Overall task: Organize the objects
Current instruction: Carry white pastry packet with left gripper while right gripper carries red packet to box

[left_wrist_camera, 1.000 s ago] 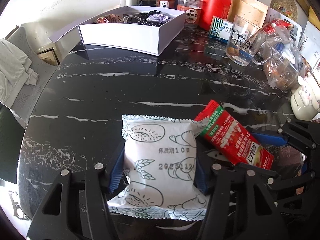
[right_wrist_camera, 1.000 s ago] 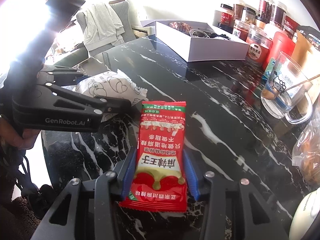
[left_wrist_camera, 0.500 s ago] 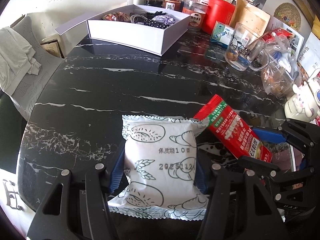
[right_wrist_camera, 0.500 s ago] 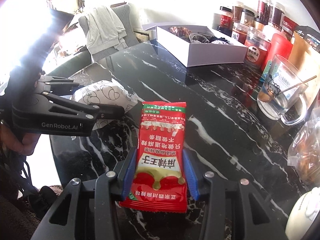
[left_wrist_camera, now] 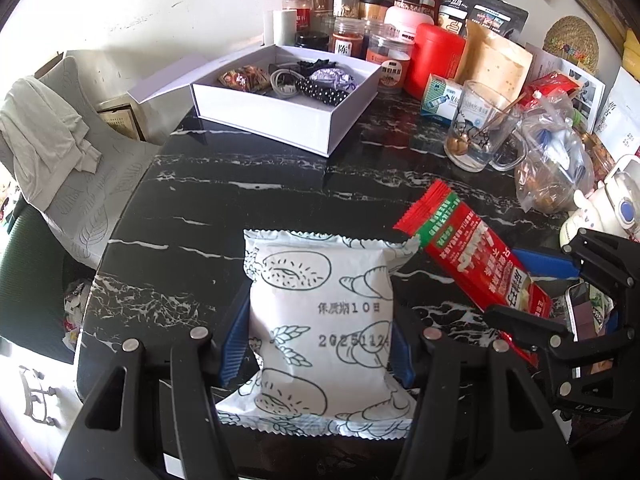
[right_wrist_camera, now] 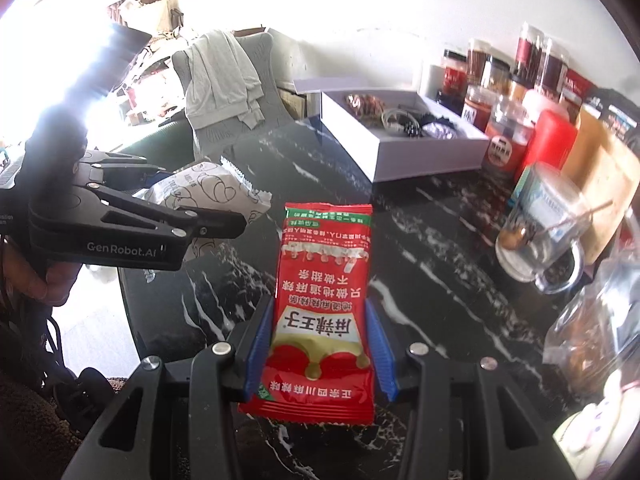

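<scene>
My left gripper [left_wrist_camera: 316,340] is shut on a white snack packet [left_wrist_camera: 320,320] printed with bread drawings and holds it above the black marble table [left_wrist_camera: 240,200]. My right gripper [right_wrist_camera: 320,344] is shut on a red snack packet [right_wrist_camera: 324,300], also held above the table. The red packet [left_wrist_camera: 468,256] and the right gripper show at the right of the left wrist view. The left gripper [right_wrist_camera: 208,216] with the white packet [right_wrist_camera: 208,196] shows at the left of the right wrist view. An open white box [left_wrist_camera: 280,116] with several small items stands at the far side.
Jars, a red canister [left_wrist_camera: 436,60] and pouches line the back wall. A glass mug [left_wrist_camera: 480,132] and a clear plastic bag [left_wrist_camera: 560,168] stand at the right. A chair with draped cloth [left_wrist_camera: 48,140] is beyond the table's left edge.
Both grippers have risen with their packets and tilted up, so the box and back wall sit lower in view. The grips are unchanged.
</scene>
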`<state>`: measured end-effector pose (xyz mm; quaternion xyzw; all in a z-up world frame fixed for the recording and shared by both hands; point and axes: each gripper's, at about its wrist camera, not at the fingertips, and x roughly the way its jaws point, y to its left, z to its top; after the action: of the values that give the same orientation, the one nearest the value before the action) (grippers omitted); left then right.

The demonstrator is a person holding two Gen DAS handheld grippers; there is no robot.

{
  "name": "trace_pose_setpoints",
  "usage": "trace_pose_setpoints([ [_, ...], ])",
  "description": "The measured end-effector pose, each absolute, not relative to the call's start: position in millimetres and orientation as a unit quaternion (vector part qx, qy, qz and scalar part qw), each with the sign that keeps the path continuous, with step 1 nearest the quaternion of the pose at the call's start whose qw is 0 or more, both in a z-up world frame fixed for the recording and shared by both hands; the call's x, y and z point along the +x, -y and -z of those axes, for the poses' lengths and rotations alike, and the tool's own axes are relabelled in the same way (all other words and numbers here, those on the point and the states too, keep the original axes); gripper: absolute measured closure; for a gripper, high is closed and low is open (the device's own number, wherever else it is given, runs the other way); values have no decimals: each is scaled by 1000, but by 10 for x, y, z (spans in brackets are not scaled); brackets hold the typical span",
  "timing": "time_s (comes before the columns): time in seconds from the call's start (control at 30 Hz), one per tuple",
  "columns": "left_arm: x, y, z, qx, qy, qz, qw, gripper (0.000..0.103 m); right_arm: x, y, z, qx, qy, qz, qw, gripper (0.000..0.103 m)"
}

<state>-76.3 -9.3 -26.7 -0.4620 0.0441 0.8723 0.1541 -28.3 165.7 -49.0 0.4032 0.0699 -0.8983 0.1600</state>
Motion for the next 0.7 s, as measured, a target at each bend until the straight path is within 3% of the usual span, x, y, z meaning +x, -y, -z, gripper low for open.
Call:
trace_pose_setpoints([
  [0.7,-1200,109,-310,-425,-60,-889,159,46,-696,-1631,-62,354,-93,913,179,57],
])
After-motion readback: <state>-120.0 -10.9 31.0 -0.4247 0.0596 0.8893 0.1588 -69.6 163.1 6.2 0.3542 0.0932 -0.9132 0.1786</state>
